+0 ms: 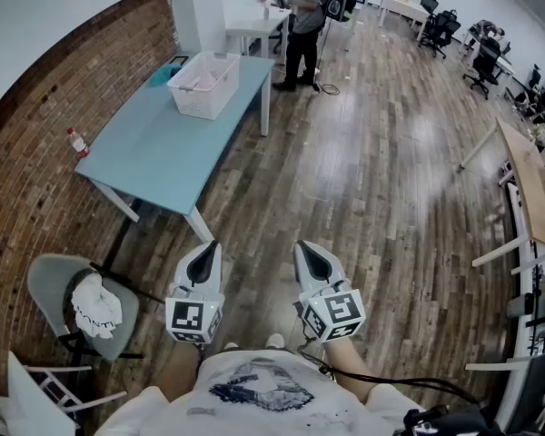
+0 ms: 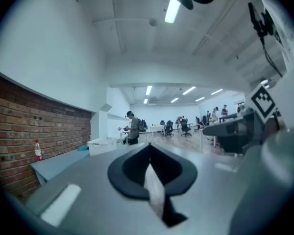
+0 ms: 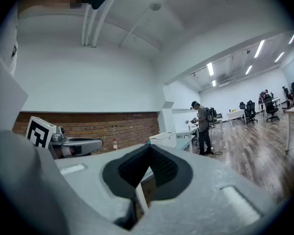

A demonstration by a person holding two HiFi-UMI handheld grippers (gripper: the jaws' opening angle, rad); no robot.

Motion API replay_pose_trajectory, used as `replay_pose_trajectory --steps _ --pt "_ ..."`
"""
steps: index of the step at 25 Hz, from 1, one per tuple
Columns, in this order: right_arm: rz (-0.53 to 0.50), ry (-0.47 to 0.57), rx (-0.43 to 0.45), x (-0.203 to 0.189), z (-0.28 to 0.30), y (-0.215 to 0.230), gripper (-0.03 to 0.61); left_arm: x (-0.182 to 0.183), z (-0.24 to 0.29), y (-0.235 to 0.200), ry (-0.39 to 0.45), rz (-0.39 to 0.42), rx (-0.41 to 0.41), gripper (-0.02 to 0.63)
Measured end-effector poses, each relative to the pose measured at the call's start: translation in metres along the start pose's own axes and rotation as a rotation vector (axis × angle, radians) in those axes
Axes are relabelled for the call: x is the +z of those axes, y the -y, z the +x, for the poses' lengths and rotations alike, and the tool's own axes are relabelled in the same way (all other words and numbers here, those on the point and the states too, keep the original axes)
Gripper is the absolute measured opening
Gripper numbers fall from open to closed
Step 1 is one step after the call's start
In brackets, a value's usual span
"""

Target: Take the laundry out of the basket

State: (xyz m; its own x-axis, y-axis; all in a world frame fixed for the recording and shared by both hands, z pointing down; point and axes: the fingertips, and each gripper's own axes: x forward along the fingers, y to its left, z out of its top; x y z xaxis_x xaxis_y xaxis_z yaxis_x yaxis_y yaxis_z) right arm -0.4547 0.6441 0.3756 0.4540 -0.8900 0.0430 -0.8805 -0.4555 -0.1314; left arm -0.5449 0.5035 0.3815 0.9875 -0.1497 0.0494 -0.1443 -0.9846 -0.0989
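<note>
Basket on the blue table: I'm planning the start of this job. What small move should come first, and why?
Probably a step forward toward the blue table. The white basket stands at its far end, well ahead of the left gripper and right gripper, both held low over the wooden floor with tongs shut and empty. Nothing is within reach yet.

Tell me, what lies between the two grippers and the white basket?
Head view: bare wooden floor, then the bare top of the blue table, separate the left gripper and right gripper from the basket.
</note>
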Motion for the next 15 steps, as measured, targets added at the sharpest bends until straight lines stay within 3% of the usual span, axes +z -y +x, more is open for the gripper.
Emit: replay_pose_trajectory --steps 10,15 --pt "0.030 0.032 0.010 0.005 -0.004 0.035 -0.003 -0.008 0.039 0.028 -0.001 -0.032 -0.030 -0.008" --pt "0.056 -0.001 -0.012 -0.003 0.008 0.055 -0.003 -0.011 0.060 0.028 -0.008 -0.021 -0.043 -0.008"
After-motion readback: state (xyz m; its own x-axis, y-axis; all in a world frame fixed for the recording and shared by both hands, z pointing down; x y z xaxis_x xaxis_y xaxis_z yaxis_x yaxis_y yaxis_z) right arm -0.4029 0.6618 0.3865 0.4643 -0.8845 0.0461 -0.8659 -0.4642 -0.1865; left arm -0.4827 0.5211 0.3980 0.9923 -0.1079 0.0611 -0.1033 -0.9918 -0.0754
